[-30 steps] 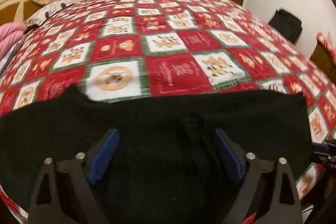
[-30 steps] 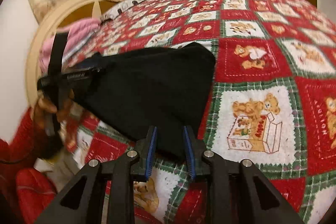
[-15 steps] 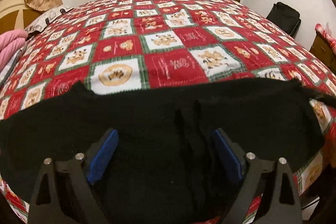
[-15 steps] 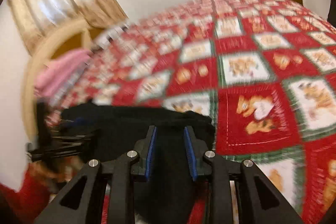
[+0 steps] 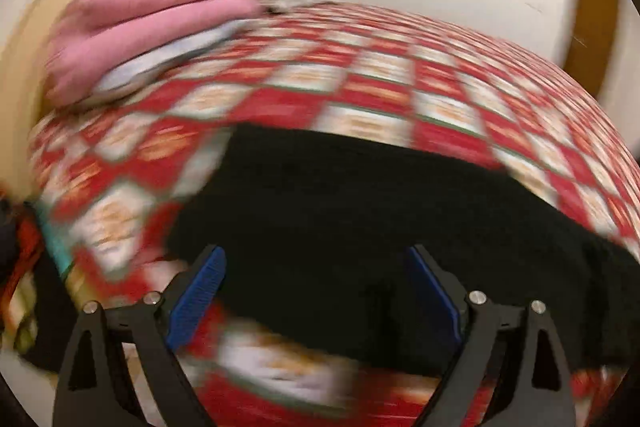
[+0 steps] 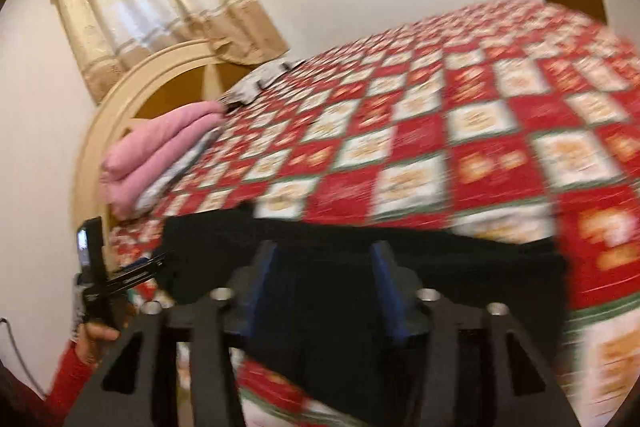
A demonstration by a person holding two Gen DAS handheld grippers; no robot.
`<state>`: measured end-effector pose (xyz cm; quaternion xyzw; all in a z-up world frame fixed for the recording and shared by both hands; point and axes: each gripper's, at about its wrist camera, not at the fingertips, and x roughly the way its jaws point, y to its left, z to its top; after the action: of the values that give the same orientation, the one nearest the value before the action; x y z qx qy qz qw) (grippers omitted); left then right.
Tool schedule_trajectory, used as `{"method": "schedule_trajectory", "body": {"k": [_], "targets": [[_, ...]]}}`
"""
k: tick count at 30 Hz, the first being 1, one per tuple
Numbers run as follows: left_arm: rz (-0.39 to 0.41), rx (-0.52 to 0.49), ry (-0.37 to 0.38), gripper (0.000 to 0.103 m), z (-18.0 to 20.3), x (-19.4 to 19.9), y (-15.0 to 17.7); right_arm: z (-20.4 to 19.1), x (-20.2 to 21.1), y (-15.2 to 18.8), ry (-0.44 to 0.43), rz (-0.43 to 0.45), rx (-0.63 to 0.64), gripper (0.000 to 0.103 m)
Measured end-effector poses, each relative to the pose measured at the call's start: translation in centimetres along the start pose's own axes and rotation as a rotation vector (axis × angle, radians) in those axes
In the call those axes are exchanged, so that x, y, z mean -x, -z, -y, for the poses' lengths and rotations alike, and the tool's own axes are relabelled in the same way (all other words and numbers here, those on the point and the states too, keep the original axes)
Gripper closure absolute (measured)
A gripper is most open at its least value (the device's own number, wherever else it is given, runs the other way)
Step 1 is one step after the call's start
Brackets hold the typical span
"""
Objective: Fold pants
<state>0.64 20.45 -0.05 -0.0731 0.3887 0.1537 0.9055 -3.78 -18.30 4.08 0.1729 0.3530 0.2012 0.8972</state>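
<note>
Item: black pants (image 6: 360, 259), folded into a band across the near edge of the patterned bedspread (image 6: 500, 155), lying directly ahead of and beneath both tools. Right gripper (image 6: 324, 287): jaws opening, cloth between them but no longer pinched (apparently a release after a fold). Left gripper (image 5: 316, 291): jaws spread wide over the pants, gripping nothing. Step, judged: between folds; next calls for fresh holds on one end to double the band over. Change: a second ago the right jaws stood nearly shut on the fabric; the left view has swung toward the pink bedding (image 5: 152, 23).
</note>
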Motion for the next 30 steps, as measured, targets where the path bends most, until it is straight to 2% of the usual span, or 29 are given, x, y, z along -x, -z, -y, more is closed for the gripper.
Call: {"method": "schedule_trajectory", "body": {"k": [2,4,6,9,12,15,16,18,20,22,27,30], "targets": [[0.004,0.076,-0.048,0.009,-2.5,-0.5,0.0,-1.0,-2.6,0.7,-0.091,-0.044,-0.055,0.049],[0.006,0.135,-0.057,0.009,-4.5,-1.3,0.1,-1.7,-4.7,2.0,-0.119,-0.088,-0.107,0.049],[0.02,0.162,-0.069,0.009,-5.7,-2.3,0.0,-1.8,-6.7,3.5,-0.108,-0.136,-0.137,0.049],[0.011,0.174,-0.078,0.009,-6.5,-4.0,-0.1,-1.8,-6.6,4.7,-0.098,-0.091,-0.119,0.049],[-0.015,0.259,0.012,0.008,-7.2,-5.3,0.0,-1.7,-6.7,4.6,-0.1,-0.096,-0.131,0.049],[-0.03,0.324,0.049,0.007,-7.3,-5.6,0.0,-1.8,-6.7,4.7,-0.096,-0.095,-0.135,0.049],[-0.03,0.324,0.056,0.01,-7.2,-5.5,-0.1,-1.9,-6.5,4.7,-0.092,-0.095,-0.13,0.048],[-0.02,0.298,0.077,0.025,-6.8,-5.1,-0.1,-2.0,-6.6,4.8,-0.088,-0.093,-0.126,0.048],[-0.004,0.281,0.122,0.057,-6.6,-4.3,-0.2,-1.9,-6.7,4.7,-0.09,-0.093,-0.13,0.047],[0.015,0.295,0.15,0.072,-6.8,-3.8,-0.4,-1.8,-6.8,4.7,-0.09,-0.094,-0.138,0.047],[0.016,0.303,0.165,0.076,-6.8,-4.0,-0.3,-1.8,-6.8,4.6,-0.091,-0.095,-0.144,0.047],[0.033,0.279,0.138,0.078,-6.0,-3.2,-0.9,-1.8,-6.8,4.5,-0.092,-0.102,-0.154,0.047]]}}
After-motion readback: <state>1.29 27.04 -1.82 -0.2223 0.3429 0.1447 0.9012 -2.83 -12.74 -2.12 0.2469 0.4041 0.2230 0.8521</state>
